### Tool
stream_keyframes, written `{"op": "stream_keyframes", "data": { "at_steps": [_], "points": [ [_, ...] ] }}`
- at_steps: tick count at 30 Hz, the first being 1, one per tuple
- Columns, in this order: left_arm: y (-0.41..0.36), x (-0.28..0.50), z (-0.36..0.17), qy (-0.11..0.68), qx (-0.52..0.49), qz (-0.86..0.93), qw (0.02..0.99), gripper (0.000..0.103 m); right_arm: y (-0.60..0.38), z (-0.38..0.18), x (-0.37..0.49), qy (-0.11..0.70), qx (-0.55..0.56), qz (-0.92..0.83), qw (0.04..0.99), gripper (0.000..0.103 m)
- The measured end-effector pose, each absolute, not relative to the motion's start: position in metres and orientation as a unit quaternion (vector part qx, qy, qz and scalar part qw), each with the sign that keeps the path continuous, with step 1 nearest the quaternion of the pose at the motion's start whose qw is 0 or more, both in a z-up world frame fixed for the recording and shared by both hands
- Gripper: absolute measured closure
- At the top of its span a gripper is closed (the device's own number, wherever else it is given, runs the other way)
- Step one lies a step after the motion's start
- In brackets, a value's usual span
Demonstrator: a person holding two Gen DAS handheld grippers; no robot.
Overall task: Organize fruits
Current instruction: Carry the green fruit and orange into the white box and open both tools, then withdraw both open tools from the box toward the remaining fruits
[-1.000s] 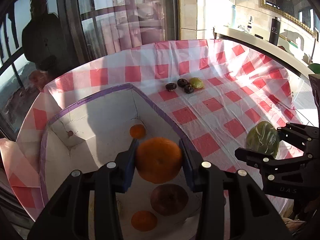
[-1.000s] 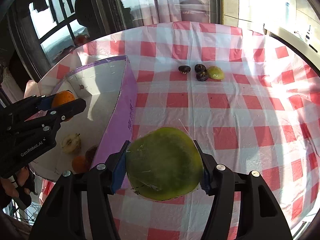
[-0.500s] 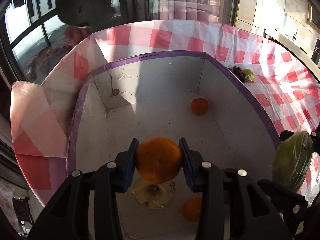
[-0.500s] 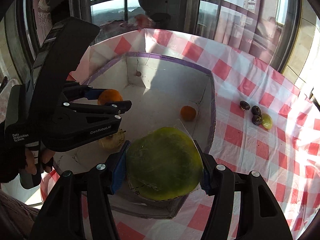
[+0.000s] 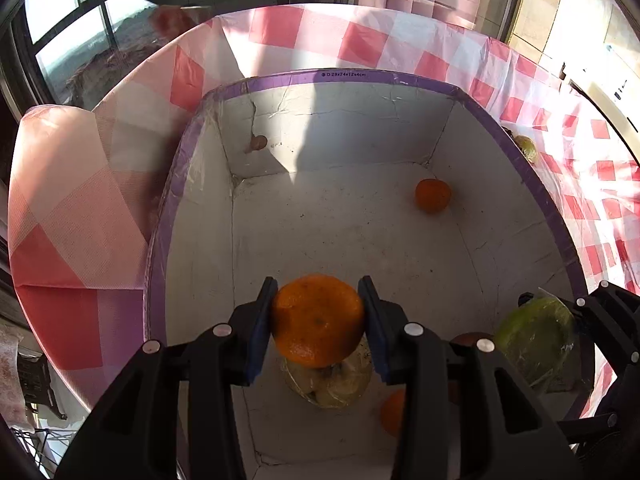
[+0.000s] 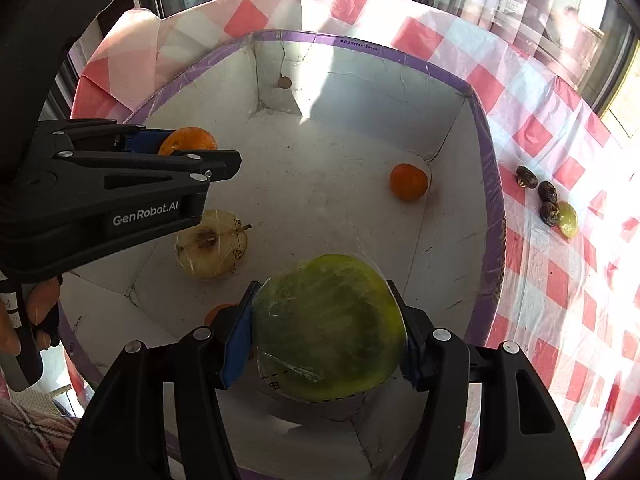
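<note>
My left gripper [image 5: 318, 320] is shut on an orange [image 5: 318, 319] and holds it above the floor of a white box with a purple rim [image 5: 400, 78]. My right gripper [image 6: 326, 330] is shut on a plastic-wrapped green fruit [image 6: 328, 326], also over the box [image 6: 486, 184]. The left gripper with its orange [image 6: 188, 140] shows at the left of the right wrist view. The green fruit [image 5: 534, 338] shows at the right edge of the left wrist view. A small orange [image 6: 408, 182], a wrapped pale apple [image 6: 212, 246] and another orange [image 5: 394, 412] lie in the box.
The box stands on a red-and-white checked tablecloth [image 6: 560, 280]. Three dark dried fruits [image 6: 546, 192] and a small yellow-green fruit [image 6: 568, 220] lie on the cloth to the right of the box. Windows stand behind the table.
Both grippers have moved further over the box with their fruits still held. The box floor now fills both views, and the right gripper has come closer beside the left.
</note>
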State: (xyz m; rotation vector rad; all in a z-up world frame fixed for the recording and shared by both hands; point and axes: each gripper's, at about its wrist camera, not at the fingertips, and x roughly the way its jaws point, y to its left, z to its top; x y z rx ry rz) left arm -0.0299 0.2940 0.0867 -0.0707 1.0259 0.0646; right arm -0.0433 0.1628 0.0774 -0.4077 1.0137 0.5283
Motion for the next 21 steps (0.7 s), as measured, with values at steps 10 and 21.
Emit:
{"op": "stream_keyframes", "data": {
  "at_steps": [10,21],
  "points": [
    [0.296,-0.033,0.085,0.494,-0.034,0.032,0.868,0.035,0.174,0.070,-0.039,0.479,-0.208,0.227,0.822,0.041],
    [0.299,-0.036,0.085,0.495,-0.044,0.049,0.866,0.021,0.175,0.081,-0.058,0.451,-0.196,0.251,0.834,0.030]
  ]
}}
